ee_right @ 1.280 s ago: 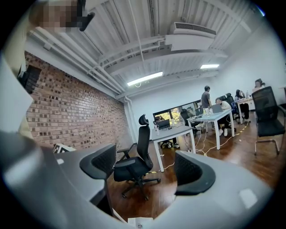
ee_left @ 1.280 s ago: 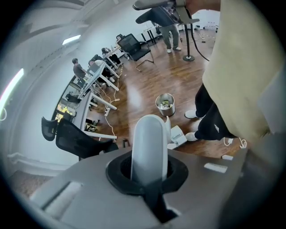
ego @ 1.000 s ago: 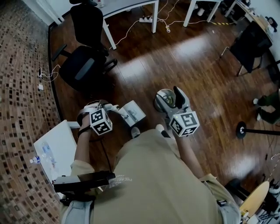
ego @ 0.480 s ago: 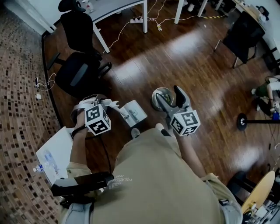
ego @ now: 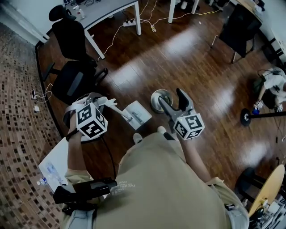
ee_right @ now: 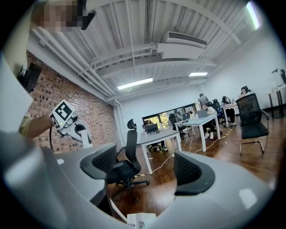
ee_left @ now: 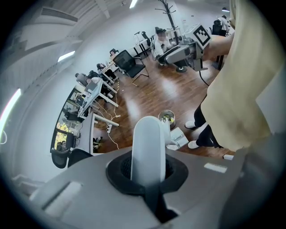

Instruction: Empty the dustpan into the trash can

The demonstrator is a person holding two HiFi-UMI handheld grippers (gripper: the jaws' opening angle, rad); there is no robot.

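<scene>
The white dustpan (ego: 138, 112) sits low by the floor, just left of the round metal trash can (ego: 158, 100), which has scraps inside. My left gripper (ego: 105, 102) is shut on the dustpan's long white handle (ee_left: 147, 147). In the left gripper view that handle runs down to the dustpan (ee_left: 178, 137) beside the trash can (ee_left: 166, 118). My right gripper (ego: 171, 97) hovers over the can's right rim. Its jaws have just been closing and stand apart with nothing between them (ee_right: 149, 172). The dustpan's edge (ee_right: 140, 220) shows below them.
A black office chair (ego: 73, 76) stands behind the left gripper, with a white desk (ego: 111, 9) and floor cables beyond. A white board (ego: 53, 161) with a bottle lies at the left. A black stand base (ego: 246, 117) is at the right. My shoes (ego: 138, 136) are near the dustpan.
My left gripper has risen and moved left with the handle still in it. The dustpan now lies a little closer to the trash can. The right gripper has barely shifted.
</scene>
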